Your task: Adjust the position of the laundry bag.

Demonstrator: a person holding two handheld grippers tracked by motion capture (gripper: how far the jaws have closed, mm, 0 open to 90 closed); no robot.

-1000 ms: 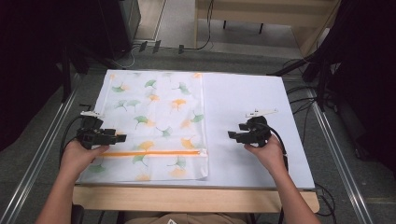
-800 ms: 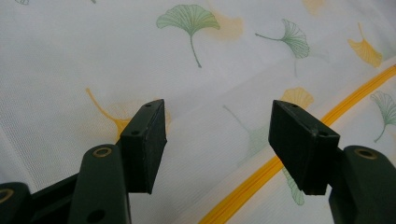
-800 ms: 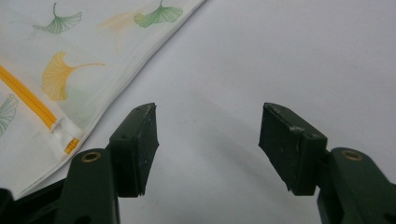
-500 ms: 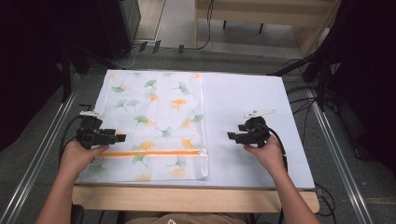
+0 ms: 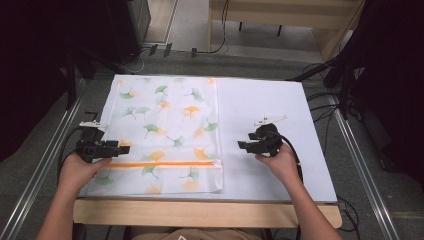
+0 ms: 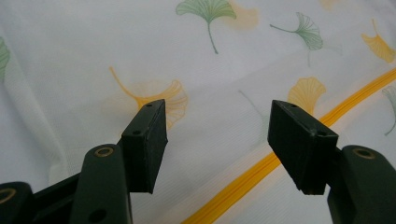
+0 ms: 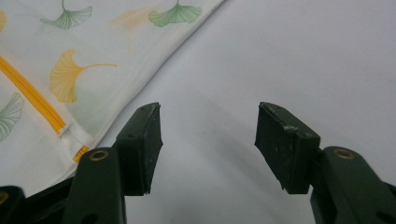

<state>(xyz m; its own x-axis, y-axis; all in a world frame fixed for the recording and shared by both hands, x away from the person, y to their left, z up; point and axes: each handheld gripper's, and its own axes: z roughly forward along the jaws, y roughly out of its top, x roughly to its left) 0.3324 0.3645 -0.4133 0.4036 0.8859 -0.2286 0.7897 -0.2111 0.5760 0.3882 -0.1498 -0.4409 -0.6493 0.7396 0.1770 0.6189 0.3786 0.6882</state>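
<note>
Item: white mesh bag [image 5: 167, 132], ginkgo-leaf print, orange zipper [image 5: 162, 164], lying flat on the left half of the white-topped table [image 5: 270, 105]; likely light, limp and easily bunched, best pinched at an edge or corner. Left gripper [image 5: 117, 147] over its left edge, fingers [image 6: 144, 140] apart, empty. Right gripper [image 5: 245, 145] over bare table beside the bag, fingers apart but lately narrowing, nothing between; grey floor, cables and dark equipment around.

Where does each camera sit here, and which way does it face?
High view: above the person's side, looking forward and down on the table; forearms, both hands, left gripper, right gripper.
Left gripper view: on that gripper, looking along its open jaws at the ginkgo-print mesh bag.
Right gripper view: along open jaws, just closing slightly, over white surface.
Shared: the bag's orange zipper.
</note>
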